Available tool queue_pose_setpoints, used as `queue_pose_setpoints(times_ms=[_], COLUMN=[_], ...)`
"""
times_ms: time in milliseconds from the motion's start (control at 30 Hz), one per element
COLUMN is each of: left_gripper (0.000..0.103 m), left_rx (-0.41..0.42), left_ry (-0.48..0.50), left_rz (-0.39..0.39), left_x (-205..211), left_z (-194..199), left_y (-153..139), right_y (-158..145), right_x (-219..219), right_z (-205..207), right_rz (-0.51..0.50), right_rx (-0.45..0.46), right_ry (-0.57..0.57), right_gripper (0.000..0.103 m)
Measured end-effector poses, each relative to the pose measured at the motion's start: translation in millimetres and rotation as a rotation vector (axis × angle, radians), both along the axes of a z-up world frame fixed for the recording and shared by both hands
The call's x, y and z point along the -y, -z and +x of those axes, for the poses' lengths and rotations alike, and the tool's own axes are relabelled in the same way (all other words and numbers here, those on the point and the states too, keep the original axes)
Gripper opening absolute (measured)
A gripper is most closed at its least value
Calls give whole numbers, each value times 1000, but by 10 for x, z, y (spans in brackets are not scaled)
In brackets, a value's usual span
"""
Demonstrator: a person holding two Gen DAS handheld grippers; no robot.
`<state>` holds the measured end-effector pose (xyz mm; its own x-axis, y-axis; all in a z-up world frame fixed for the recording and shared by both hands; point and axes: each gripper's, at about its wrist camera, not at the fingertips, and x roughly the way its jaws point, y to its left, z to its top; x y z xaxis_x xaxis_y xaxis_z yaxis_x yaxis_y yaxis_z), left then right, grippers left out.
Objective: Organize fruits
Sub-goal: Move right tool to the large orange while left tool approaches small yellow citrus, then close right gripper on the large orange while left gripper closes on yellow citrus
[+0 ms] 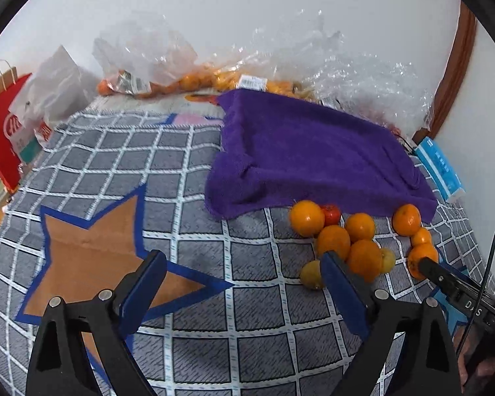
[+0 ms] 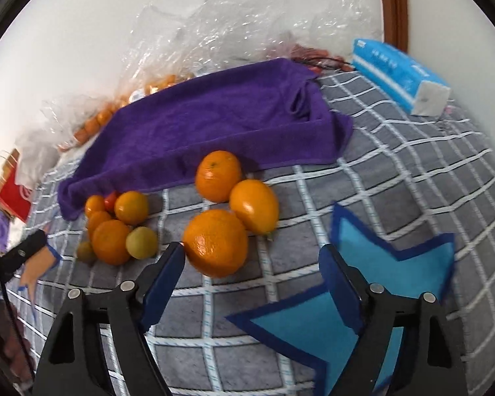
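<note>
Left wrist view: the left gripper (image 1: 244, 260) is seen spread wide with nothing between its pads, over bare checked cloth (image 1: 188, 151). The oranges (image 1: 346, 241) are heaped at two o'clock against the purple towel's (image 1: 313, 151) hem. At four o'clock, "DAS" can be read on the other tool.

Right wrist view: the right gripper (image 2: 252, 254) is held well apart, unloaded; the nearest orange (image 2: 216, 242) is found just beside its left fingertip. Writing on the blue tissue pack (image 2: 399, 76) at one o'clock stays illegible. Open cloth is left at three o'clock.

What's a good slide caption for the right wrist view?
Open right hand-held gripper nears three oranges beside a purple towel on checked cloth.
</note>
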<state>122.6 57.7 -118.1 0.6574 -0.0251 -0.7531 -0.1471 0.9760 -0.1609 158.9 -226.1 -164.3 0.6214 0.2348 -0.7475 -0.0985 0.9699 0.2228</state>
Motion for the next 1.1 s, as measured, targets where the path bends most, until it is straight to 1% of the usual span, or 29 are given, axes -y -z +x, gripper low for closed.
queue_pose_setpoints(times_ms=[33,100,167,200,233,267,300,333,367,433,500,567,633,667,733,833,1000,1100], left_gripper=[93,93,91,88,85,83,80,77,76,67,62,53,43,41,33,30,30,29], left_rx=[-1,-3,-3,-5,-11,-16,-18,-21,-24,-34,-44,-52,-33,-29,-9,17,9,14], left_ry=[5,17,32,42,54,70,85,98,110,137,153,160,152,152,148,141,133,126], left_rz=[-2,-5,-10,-13,-16,-17,-17,-16,-14,-1,8,12,41,52,64,44,3,-38], left_x=[6,34,72,94,126,164,206,245,283,367,413,451,483,490,489,456,427,377], left_z=[12,37,52,59,66,67,65,65,65,73,77,91,87,85,66,52,67,66], left_y=[14,32,40,46,55,66,78,90,108,163,208,253,259,260,244,239,276,288], right_y=[12,49,54,47,48,52,50,46,45,34,33,49,51,53,68,75,76,74], right_x=[-41,-125,-193,-227,-260,-267,-265,-255,-237,-196,-172,-154,-153,-157,-166,-196,-171,-175], right_z=[14,48,45,29,21,21,15,-3,-12,-57,-103,-126,-137,-131,-136,-141,-130,-125], right_rz=[0,-12,-39,-61,-86,-101,-109,-105,-97,-88,-96,-101,-98,-100,-105,-125,-105,-108], right_rx=[-1,-16,-9,4,6,7,9,12,13,14,19,25,33,35,42,46,45,45], right_ry=[-11,-33,-44,-48,-56,-55,-51,-58,-65,-64,-59,-61,-59,-58,-53,-52,-53,-53], right_gripper=[79,71,68,62,58,51,47,46,41,40,40,40,40,40,40,40,41,41])
